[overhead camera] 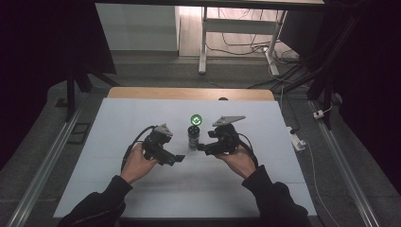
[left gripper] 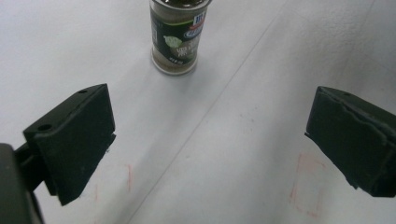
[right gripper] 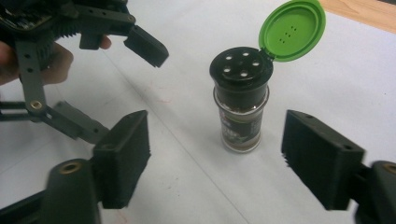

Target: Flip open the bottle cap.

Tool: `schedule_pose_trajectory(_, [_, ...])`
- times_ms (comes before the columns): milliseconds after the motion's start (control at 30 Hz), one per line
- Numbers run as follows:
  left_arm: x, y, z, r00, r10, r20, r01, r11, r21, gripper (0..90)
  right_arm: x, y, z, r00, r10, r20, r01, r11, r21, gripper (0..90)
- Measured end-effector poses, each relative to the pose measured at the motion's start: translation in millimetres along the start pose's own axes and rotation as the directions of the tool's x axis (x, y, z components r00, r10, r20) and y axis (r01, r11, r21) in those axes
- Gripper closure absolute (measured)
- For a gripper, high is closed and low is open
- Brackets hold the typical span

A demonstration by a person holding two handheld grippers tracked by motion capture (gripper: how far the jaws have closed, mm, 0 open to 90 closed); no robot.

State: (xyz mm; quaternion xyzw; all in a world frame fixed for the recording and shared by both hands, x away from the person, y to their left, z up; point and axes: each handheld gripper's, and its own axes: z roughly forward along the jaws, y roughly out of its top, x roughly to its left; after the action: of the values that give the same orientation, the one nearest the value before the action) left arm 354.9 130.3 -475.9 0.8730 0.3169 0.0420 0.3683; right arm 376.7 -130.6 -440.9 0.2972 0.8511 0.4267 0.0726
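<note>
both forearms in dark sleeves come up from the bottom, each hand holding a black two-jaw gripper: left gripper [overhead camera: 176, 159] and right gripper [overhead camera: 202, 148], jaws spread wide, pointing inward toward each other.

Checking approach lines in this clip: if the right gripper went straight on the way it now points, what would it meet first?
Most likely the spice jar. In the right gripper view it stands upright between the open jaws of the right gripper, just ahead, its green lid flipped open. Depth is hard to judge, but nothing lies between.
</note>
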Motion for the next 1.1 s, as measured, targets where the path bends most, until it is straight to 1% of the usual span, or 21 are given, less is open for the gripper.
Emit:
schedule_pose_trajectory(33, [-0.4,-1.3,-2.0,1.0,-0.002,0.006,0.002,1.0,-0.006,2.4,2.0,-1.1,-1.5,1.0,-0.006,0.002,0.006,1.0,0.003,18.4])
schedule_pose_trajectory(100, [-0.9,-3.7,-5.6,0.9997,0.002,0.024,-0.001,0.9999,-0.012,2.3,2.8,-1.8,-2.4,0.9999,-0.01,0.003,0.01,1.0,0.003,17.2])
schedule_pose_trajectory(167, [-2.2,-6.4,-8.6,0.9992,0.015,0.037,-0.014,0.9997,-0.02,2.3,4.2,-3.6,-3.7,0.9999,-0.014,0.002,0.014,1.0,0.005,15.3])
schedule_pose_trajectory(200, [-3.4,-7.8,-9.9,0.9989,0.012,0.044,-0.011,0.9997,-0.024,2.3,4.8,-4.7,-4.4,0.9999,-0.016,0.004,0.016,1.0,0.009,14.1])
schedule_pose_trajectory(300, [-6.6,-12.1,-15.3,0.9988,0.014,0.048,-0.012,0.9996,-0.026,2.1,6.4,-8.8,-6.5,0.9997,-0.022,0.013,0.022,1.0,0.018,9.0])
schedule_pose_trajectory(567, [-14.8,-26.8,-34.7,0.9997,-0.001,0.024,0.002,0.9992,-0.039,0.7,10.8,-22.7,-16.1,0.9988,-0.046,0.015,0.045,0.998,0.032,2.9])
schedule_pose_trajectory(667, [-18.0,-33.3,-42.5,0.9999,-0.007,0.008,0.007,0.9988,-0.048,0.2,12.5,-26.7,-21.3,0.9982,-0.058,0.015,0.058,0.998,0.026,1.4])
schedule_pose_trajectory(767, [-20.3,-40.1,-50.2,0.9997,-0.024,0.001,0.024,0.998,-0.059,0.0,13.6,-31.0,-27.3,0.9985,-0.053,0.01,0.053,0.998,0.02,1.1])
schedule_pose_trajectory(933, [-22.9,-51.4,-63.4,0.9988,-0.05,-0.002,0.05,0.9954,-0.082,0.0,14.1,-40.2,-38.2,0.9986,-0.054,0.002,0.053,0.998,0.031,1.1])
schedule_pose_trajectory(967, [-23.3,-53.9,-65.9,0.9983,-0.058,-0.003,0.057,0.9942,-0.091,0.0,14.0,-42.0,-40.7,0.9988,-0.049,0.001,0.049,0.998,0.031,1.0])
schedule_pose_trajectory(1100, [-23.8,-65.3,-76.4,0.9962,-0.086,-0.012,0.084,0.9912,-0.102,0.0,12.9,-50.0,-51.8,0.9995,-0.032,0.006,0.032,0.999,0.023,0.0])
